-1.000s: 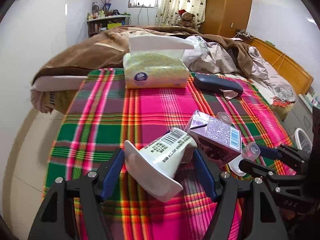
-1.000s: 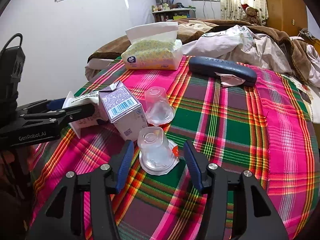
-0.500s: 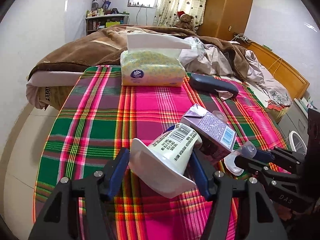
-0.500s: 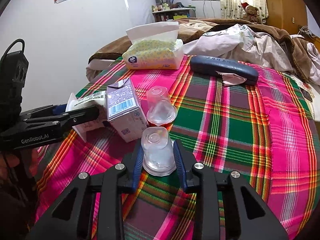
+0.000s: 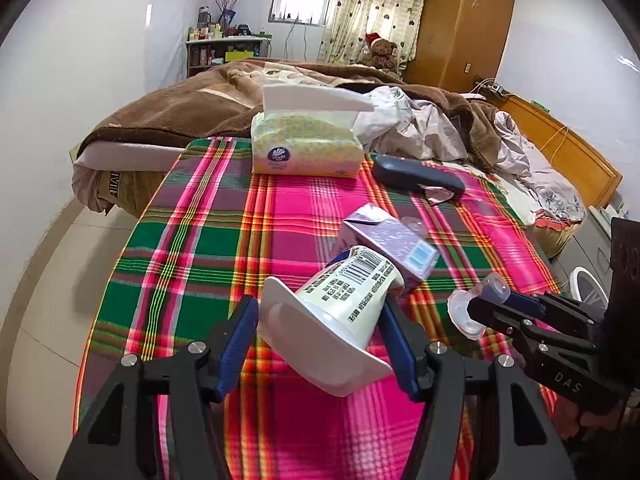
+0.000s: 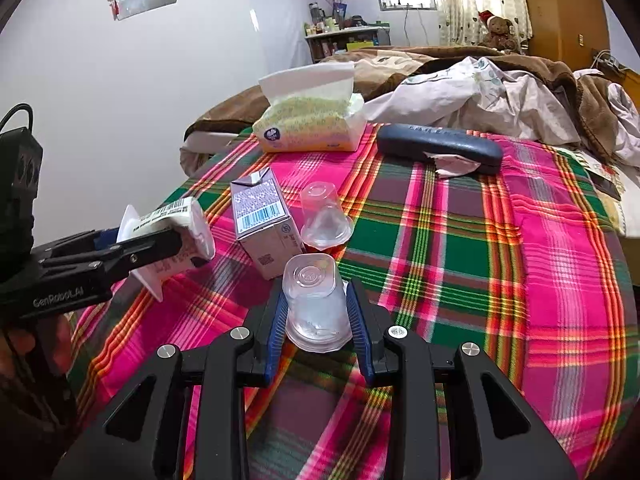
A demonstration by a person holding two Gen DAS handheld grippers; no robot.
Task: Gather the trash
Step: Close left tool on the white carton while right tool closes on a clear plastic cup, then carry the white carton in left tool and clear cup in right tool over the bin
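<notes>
My left gripper [image 5: 318,336] is shut on a white yogurt cup [image 5: 340,308], lying on its side and lifted off the plaid cloth [image 5: 192,248]; the cup also shows in the right wrist view [image 6: 172,236]. My right gripper [image 6: 316,320] is shut on a clear plastic cup [image 6: 314,300], held upside down above the cloth; it also shows in the left wrist view [image 5: 476,308]. A purple drink carton [image 6: 262,220] lies on the cloth, with a second clear cup [image 6: 326,218] upside down beside it.
A tissue pack [image 5: 306,144] and a dark glasses case [image 5: 416,178] with a torn paper scrap [image 6: 454,168] sit at the far side of the round table. A bed with a brown blanket [image 5: 208,108] lies behind. A wardrobe [image 5: 460,28] stands at the back.
My right gripper closed on the near clear cup and lifted it. My left gripper closed on the yogurt cup and raised it off the cloth.
</notes>
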